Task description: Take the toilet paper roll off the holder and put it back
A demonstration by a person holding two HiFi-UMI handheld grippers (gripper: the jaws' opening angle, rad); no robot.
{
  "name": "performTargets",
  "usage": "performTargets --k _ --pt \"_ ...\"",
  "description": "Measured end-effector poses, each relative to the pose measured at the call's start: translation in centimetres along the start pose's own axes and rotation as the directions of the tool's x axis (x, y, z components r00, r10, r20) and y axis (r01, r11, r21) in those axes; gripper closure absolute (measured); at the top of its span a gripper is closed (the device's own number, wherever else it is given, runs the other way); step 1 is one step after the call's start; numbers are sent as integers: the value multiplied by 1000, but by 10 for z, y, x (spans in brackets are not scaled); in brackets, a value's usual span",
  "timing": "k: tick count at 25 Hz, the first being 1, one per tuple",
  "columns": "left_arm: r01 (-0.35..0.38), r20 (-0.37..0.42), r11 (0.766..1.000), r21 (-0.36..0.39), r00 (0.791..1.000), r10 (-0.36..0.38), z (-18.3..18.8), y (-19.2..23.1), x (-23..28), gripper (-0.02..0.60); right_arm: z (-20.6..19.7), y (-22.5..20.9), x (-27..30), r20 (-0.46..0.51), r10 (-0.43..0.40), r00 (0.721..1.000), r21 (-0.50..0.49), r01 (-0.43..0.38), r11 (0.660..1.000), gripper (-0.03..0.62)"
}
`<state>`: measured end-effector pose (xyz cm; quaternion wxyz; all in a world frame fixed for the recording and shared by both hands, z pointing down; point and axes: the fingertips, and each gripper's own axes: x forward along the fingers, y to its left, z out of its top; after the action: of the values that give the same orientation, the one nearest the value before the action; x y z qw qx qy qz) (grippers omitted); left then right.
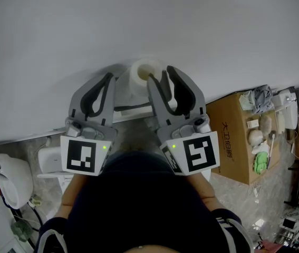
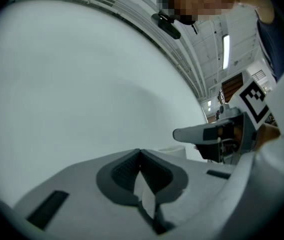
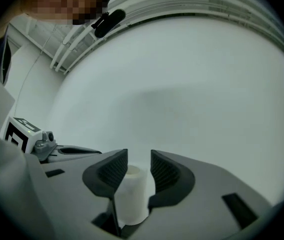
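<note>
White paper is the material at risk. The toilet paper roll (image 1: 141, 75) stands upright at the holder (image 1: 131, 109), close to the wall (image 1: 138, 20). Whether it is still seated on the holder cannot be told. The right tongs (image 1: 160, 75) are set at a medium width around the roll, and their ribbed pads appear to rest on its sides. The left tongs (image 2: 140, 156) are closed and empty, level, just left of the holder.

Likely faults and causes:
- Crushing. The roll is soft, so too much squeeze would dent it out of round and make refitting harder.
- Slipping. The pads appear to sit near the top of the roll, so a light grip could let it rotate or drop.
- Binding. If the roll is lifted at a tilt, its core could catch on the holder and pull the holder along.
- Unwinding. A loose outer sheet could trail and snag.
- Collision. The left tongs are near the holder and could knock the roll or the other tongs.

Inventory:
- toilet paper roll: one
- holder: one
- tongs: two
- cardboard box (image 1: 233, 141), well right of the holder: one
</note>
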<state>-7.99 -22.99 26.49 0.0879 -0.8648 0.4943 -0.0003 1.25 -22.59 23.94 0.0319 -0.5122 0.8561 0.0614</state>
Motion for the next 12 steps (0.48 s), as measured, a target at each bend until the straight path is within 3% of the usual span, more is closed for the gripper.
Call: performTargets --k 2,5,12 --pt "7 2 1000 2 1000 -7 2 -2 2 583 3 -7 -3 13 -26 1000 4 26 1000 497" --pt "11 1 1000 4 1000 -11 3 -4 3 583 2 -15 -6 10 -63 998 6 63 998 554" --pt "6 -2 1000 11 1000 -6 6 -2 4 583 -8 -33 -10 -22 -137 990 -44 136 990 579"
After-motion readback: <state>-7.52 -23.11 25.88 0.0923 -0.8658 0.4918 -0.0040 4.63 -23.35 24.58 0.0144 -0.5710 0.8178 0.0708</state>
